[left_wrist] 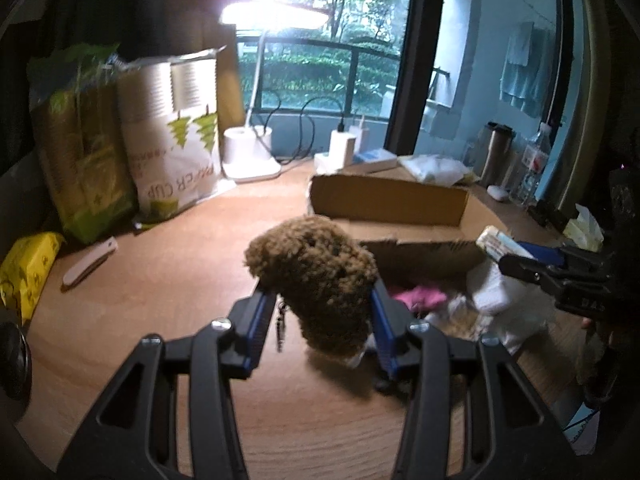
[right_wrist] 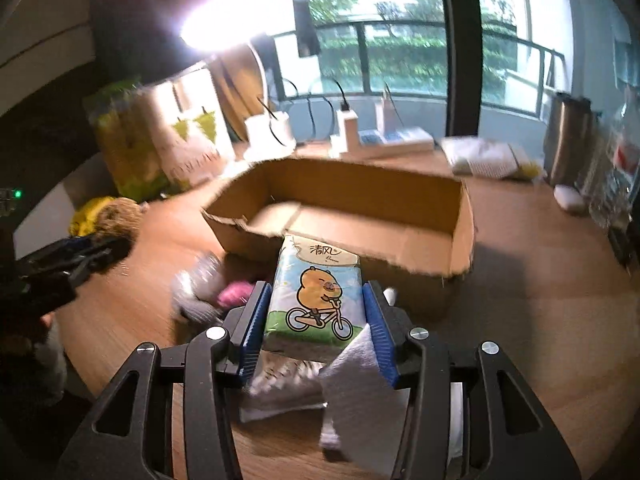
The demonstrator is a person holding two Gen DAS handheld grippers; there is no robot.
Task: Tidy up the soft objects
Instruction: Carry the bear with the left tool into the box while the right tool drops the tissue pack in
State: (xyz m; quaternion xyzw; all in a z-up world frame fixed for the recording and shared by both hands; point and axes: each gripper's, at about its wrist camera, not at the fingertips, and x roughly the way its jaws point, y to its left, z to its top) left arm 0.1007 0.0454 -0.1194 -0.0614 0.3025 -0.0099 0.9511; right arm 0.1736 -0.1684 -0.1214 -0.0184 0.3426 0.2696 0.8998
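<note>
Left wrist: left tongs [left_wrist: 318,304] pinching brown plush [left_wrist: 316,276], right tongs [right_wrist: 316,312] pinching tissue pack [right_wrist: 314,292], cardboard box [right_wrist: 460,216] bare inside

Left hand-held gripper [left_wrist: 318,312] and right hand-held gripper [right_wrist: 316,312] both clamp loads.

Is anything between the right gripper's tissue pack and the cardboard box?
Nothing visible. The right gripper holds the tissue pack just short of the cardboard box's torn near wall, with only that low wall ahead.
</note>
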